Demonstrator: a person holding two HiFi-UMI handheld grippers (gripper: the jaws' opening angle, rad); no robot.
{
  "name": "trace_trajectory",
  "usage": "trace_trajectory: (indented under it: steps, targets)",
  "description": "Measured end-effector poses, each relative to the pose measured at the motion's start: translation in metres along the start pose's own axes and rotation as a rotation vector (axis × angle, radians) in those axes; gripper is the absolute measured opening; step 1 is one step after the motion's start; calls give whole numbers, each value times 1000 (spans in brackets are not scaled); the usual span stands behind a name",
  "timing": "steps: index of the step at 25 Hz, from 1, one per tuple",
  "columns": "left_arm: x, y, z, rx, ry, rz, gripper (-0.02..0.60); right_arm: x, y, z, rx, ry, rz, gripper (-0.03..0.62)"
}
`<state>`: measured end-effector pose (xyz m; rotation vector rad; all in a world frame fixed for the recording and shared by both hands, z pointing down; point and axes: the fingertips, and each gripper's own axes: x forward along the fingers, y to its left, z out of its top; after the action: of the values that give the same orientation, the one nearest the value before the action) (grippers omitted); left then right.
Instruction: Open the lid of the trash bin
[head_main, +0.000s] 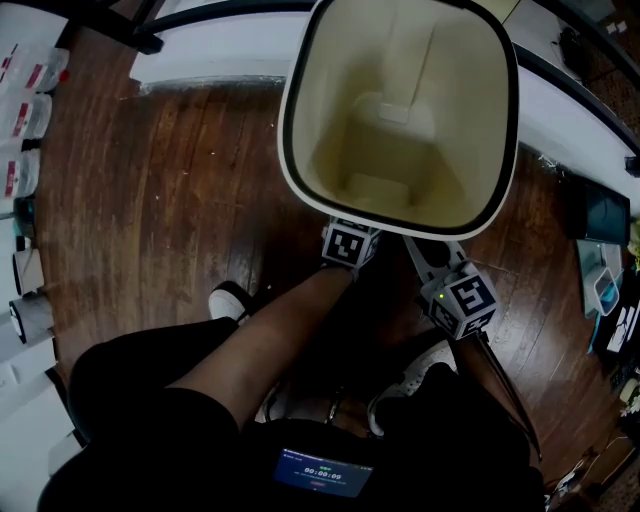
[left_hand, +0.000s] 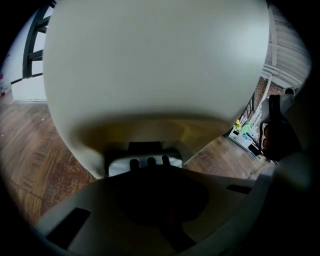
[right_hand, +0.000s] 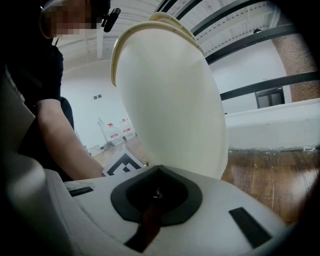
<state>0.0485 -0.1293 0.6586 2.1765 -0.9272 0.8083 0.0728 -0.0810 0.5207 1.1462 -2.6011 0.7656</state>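
The trash bin (head_main: 400, 110) stands on the wooden floor, cream inside with a dark rim (head_main: 290, 150). Its mouth faces up at me, uncovered, and I see no lid in any view. My left gripper (head_main: 350, 243) and right gripper (head_main: 462, 300) sit low against the bin's near side, their jaws hidden under the rim. The left gripper view has the bin's rounded wall (left_hand: 150, 65) close ahead and a white-and-black pedal-like part (left_hand: 145, 164) at its foot. In the right gripper view the bin (right_hand: 170, 100) rises just ahead, with the left gripper's marker cube (right_hand: 124, 164) beside it.
The person's legs and shoes (head_main: 232, 298) stand right behind the grippers. A white ledge (head_main: 200, 50) runs along the wall beyond the bin. Bottles and boxes (head_main: 25, 120) line the left edge, and small items (head_main: 600, 290) lie at the right.
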Motion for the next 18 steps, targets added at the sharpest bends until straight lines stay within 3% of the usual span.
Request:
trace_trajectory:
  steps: [18]
  targets:
    - [1,1,0,11,-3,14,25,2,-6,-6,13,17,-18,20]
